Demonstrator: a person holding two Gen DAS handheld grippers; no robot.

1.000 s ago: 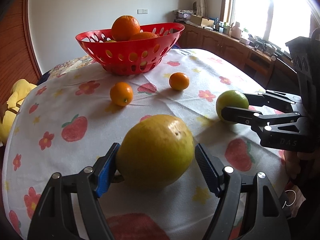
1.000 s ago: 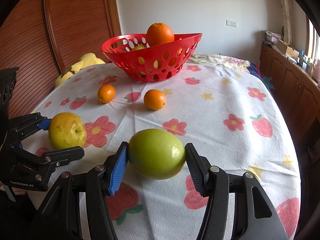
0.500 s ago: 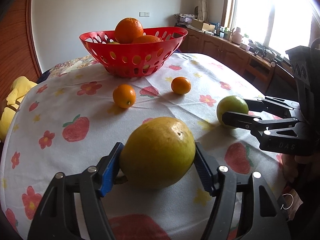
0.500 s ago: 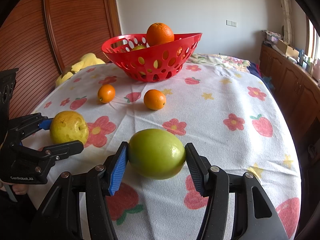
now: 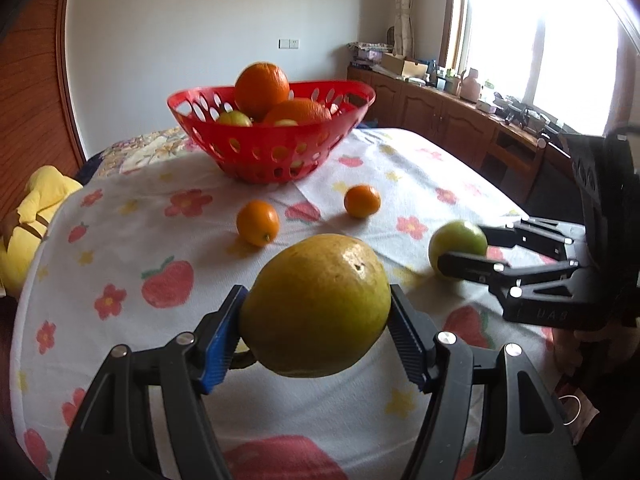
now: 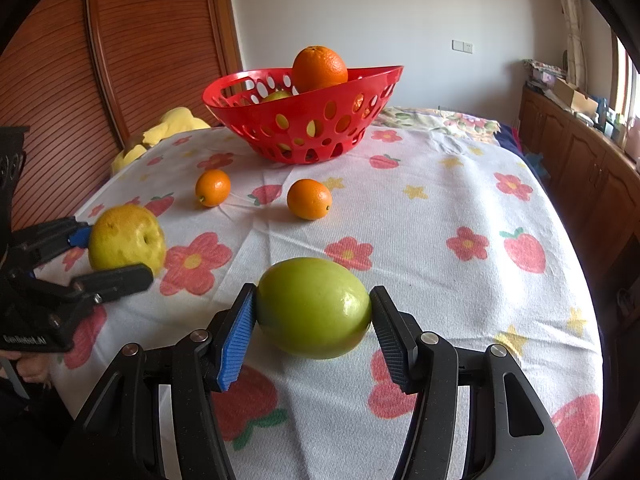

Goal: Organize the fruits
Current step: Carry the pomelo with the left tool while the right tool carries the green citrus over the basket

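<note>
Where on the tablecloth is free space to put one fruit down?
The tablecloth is bare right of the red basket and the green fruit. It is crowded between basket and grippers: two small oranges and the yellow fruit.

The left hand-held gripper (image 5: 316, 334) has just been closing, and its pads now press both sides of the yellow fruit (image 5: 316, 306). That fruit now hangs clear of the bench (image 5: 120, 240).

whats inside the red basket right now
In the red basket: a large orange on top, a second orange beside it, and yellow-green fruit partly showing. Anything lower is hidden by the wall.
</note>
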